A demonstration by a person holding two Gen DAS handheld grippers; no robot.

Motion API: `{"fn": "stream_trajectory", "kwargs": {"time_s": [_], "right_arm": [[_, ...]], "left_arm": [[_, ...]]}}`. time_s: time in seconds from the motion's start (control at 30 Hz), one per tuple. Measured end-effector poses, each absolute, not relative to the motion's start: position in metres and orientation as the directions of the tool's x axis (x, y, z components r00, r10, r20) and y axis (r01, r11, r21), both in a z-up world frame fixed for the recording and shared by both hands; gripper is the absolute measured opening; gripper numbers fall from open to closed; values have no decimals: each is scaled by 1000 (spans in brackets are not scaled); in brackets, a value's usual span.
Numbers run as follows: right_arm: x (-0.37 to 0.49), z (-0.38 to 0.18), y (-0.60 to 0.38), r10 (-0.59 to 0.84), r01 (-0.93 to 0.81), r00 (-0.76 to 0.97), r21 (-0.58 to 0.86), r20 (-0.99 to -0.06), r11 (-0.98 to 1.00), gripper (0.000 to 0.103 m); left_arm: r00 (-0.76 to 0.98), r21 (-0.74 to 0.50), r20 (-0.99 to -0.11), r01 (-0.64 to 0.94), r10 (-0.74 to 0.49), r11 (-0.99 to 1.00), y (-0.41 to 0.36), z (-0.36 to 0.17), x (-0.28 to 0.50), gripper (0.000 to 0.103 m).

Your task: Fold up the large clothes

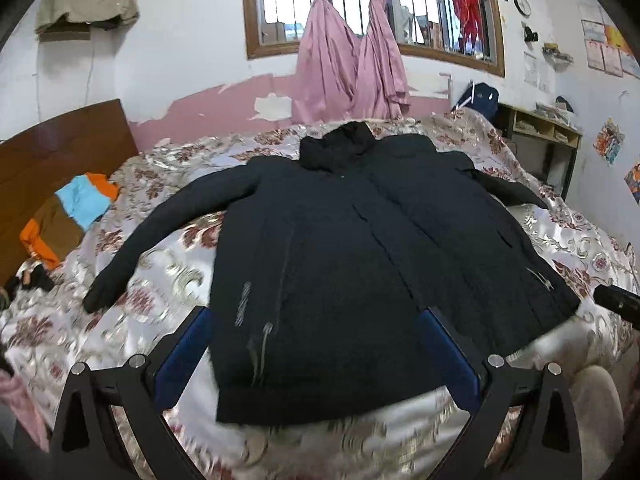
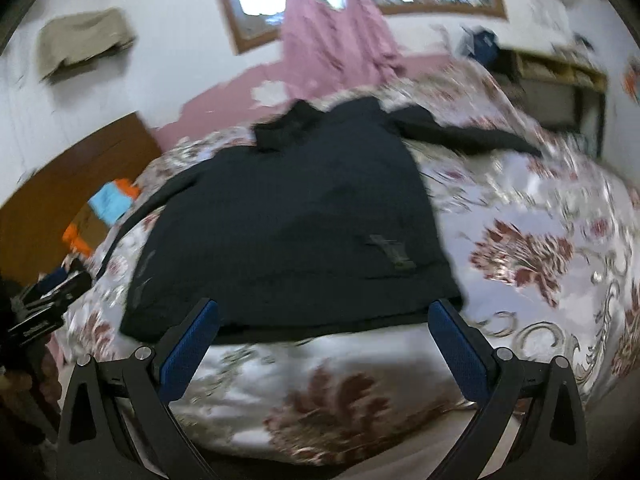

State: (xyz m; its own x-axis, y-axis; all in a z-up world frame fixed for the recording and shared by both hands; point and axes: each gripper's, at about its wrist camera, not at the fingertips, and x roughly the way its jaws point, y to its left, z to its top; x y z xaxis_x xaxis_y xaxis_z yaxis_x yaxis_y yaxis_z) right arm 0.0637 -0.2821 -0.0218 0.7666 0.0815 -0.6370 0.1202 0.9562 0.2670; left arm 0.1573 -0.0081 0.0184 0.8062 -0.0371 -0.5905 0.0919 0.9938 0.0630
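A large dark navy jacket (image 1: 360,248) lies flat, front up, on the floral bed cover (image 1: 168,264), collar far, hem near, both sleeves spread outward. My left gripper (image 1: 316,316) is open and empty, its blue pads (image 1: 180,356) either side of the jacket's near hem. In the right wrist view the jacket (image 2: 288,224) is blurred. My right gripper (image 2: 324,308) is open and empty just in front of the hem's right part. The left gripper's body (image 2: 44,304) shows at the left edge.
An orange, blue and brown garment (image 1: 68,212) lies at the bed's left by the wooden headboard (image 1: 52,160). Pink curtains (image 1: 352,60) hang at the window behind. A desk with shelves (image 1: 544,140) stands at the right. The right gripper's tip (image 1: 618,300) shows at the right edge.
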Motion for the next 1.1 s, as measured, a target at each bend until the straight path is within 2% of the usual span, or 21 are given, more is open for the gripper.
{"fn": "stream_trajectory", "kwargs": {"time_s": [0.13,0.27,0.5,0.73,1.0,1.1], "right_arm": [[100,-34,-330,-57,272,743,223,-667,936,102],[139,-36,-366,-100,334,741,236,-664,912,102],[229,-38,-428,-52,331,753,310,-656,891,102],[325,-48,-496,-14,334,707,317,-707,888,102],[434,-80,-576,-30,480,666,397,-746,783,102],[454,-96,-596,-63,561,664,441,-745,700,102]], "left_arm": [[784,113,-621,105,-12,988,-31,18,210,103],[768,111,-639,150,-45,982,-59,13,265,103],[736,23,-655,243,-169,970,-116,4,357,103],[703,-8,-655,360,-277,933,-181,-1,434,103],[722,-20,-629,354,-287,935,-245,-5,516,103],[723,35,-641,361,-257,932,-274,-12,540,103]]}}
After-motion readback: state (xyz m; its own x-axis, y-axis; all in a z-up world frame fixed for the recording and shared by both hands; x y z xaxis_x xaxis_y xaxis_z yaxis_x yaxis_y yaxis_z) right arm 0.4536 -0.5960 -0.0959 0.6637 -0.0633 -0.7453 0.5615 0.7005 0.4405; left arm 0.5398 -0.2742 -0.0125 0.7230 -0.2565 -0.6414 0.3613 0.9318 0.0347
